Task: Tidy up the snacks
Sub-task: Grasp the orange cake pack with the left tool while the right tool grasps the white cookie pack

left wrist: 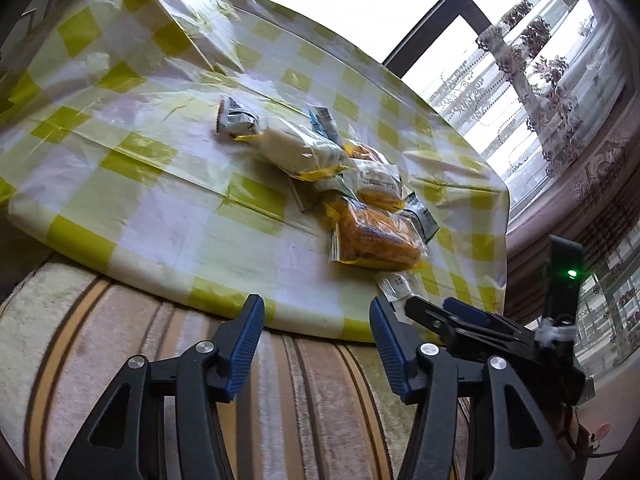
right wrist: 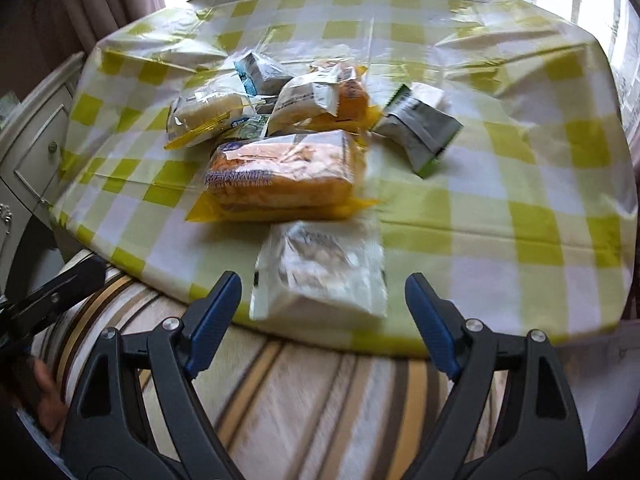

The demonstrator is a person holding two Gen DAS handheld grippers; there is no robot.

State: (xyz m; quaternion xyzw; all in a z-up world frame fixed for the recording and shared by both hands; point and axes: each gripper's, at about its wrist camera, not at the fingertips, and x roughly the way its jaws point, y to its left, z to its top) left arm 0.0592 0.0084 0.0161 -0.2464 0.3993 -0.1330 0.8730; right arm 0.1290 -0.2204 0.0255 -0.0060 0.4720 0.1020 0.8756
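My right gripper (right wrist: 324,312) stood wide with nothing between its blue pads, and the clear packet of pale snack (right wrist: 320,276) lay just ahead of it, near the edge of the checked table (right wrist: 500,184), a little left of the midline between my fingers. Its long sides ran roughly away from me, so I judged it would fit crosswise between the jaws if I pushed straight forward and down. Beyond it lay the orange bread loaf (right wrist: 280,172), its length running across my line of reach. My left gripper (left wrist: 316,332) hung about half open and empty, over the striped cushion (left wrist: 120,340), further off from the heap, so the right was the nearer hand for that packet
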